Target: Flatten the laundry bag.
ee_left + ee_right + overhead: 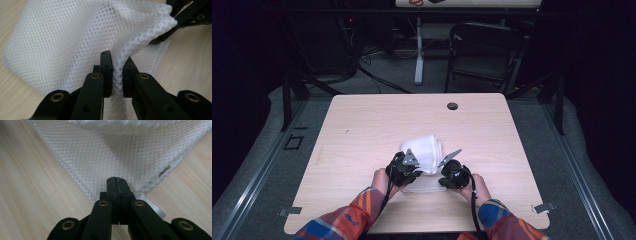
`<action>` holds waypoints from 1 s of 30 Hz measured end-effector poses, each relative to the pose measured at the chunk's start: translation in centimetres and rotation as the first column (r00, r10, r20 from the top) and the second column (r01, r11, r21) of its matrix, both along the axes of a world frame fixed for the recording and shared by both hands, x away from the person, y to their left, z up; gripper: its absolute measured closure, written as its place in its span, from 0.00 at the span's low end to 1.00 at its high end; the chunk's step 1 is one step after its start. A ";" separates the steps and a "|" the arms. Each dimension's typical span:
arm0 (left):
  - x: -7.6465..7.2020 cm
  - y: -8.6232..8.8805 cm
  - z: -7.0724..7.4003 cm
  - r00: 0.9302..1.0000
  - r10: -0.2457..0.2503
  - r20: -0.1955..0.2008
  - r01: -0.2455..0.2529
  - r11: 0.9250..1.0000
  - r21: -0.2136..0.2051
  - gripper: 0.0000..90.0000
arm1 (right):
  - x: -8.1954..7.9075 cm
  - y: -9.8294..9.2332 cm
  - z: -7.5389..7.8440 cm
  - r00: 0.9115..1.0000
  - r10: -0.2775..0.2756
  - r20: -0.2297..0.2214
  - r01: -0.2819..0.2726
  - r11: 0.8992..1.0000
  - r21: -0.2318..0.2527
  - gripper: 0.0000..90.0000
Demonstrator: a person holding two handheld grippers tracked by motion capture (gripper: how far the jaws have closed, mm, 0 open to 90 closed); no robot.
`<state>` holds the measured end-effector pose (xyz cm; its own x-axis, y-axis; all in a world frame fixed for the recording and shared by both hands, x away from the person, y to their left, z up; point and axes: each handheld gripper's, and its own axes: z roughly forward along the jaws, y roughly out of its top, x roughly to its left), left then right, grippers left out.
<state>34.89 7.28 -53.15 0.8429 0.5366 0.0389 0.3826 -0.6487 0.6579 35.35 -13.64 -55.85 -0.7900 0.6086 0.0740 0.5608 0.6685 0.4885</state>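
Two claws work one white mesh cloth (424,150) near the front middle of the bench (362,125).

High view: left claw (408,167) and right claw (451,170) sit at the cloth's near edge, its far part bunched up. Dark room; a folding chair (484,50) and a table leg (418,50) stand beyond on grey floor.

Left gripper view: jaws pinch a raised fold of mesh cloth (50,45); the right claw (175,23) holds the fold's far end.

Right gripper view: jaws pressed together on the cloth's (112,157) corner, beside a small tag (153,207). Pale wood-grain surface.

Judgement: folding under way; next, carry both held points over together, keeping tension even.
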 end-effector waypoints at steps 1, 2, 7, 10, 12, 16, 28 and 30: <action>0.0 0.1 0.0 1.000 0.000 0.001 0.000 1.000 -0.003 0.92 | 0.0 0.0 0.0 1.000 0.001 0.000 -0.001 1.000 -0.005 1.00; 0.0 0.1 0.1 1.000 -0.001 0.000 0.001 1.000 0.001 0.92 | 0.0 0.1 0.0 1.000 0.001 0.001 -0.001 1.000 -0.005 1.00; 0.1 0.5 0.4 1.000 0.007 -0.002 -0.007 1.000 -0.007 0.93 | 0.0 0.0 0.0 1.000 0.000 0.000 0.000 1.000 -0.005 1.00; 0.0 0.8 0.5 1.000 0.026 0.006 -0.025 0.999 -0.020 0.93 | 0.0 0.0 0.0 1.000 -0.002 0.000 0.002 1.000 -0.006 1.00; 0.0 1.1 0.6 0.999 0.033 0.001 -0.033 0.999 -0.030 0.93 | 0.0 0.1 0.0 1.000 -0.003 0.000 0.003 1.000 -0.007 1.00; 0.1 1.5 0.8 0.999 0.044 0.000 -0.044 0.999 -0.032 0.93 | 0.0 0.1 0.0 1.000 -0.004 0.000 0.004 1.000 -0.008 1.00; 0.1 2.9 1.7 0.997 0.079 -0.010 -0.079 0.996 -0.051 0.93 | 0.0 0.1 0.1 1.000 -0.008 -0.002 0.008 1.000 -0.020 1.00; 0.1 3.2 1.8 0.997 0.080 -0.016 -0.080 0.995 -0.057 0.93 | 0.0 0.1 0.1 1.000 -0.011 0.000 0.011 1.000 -0.020 1.00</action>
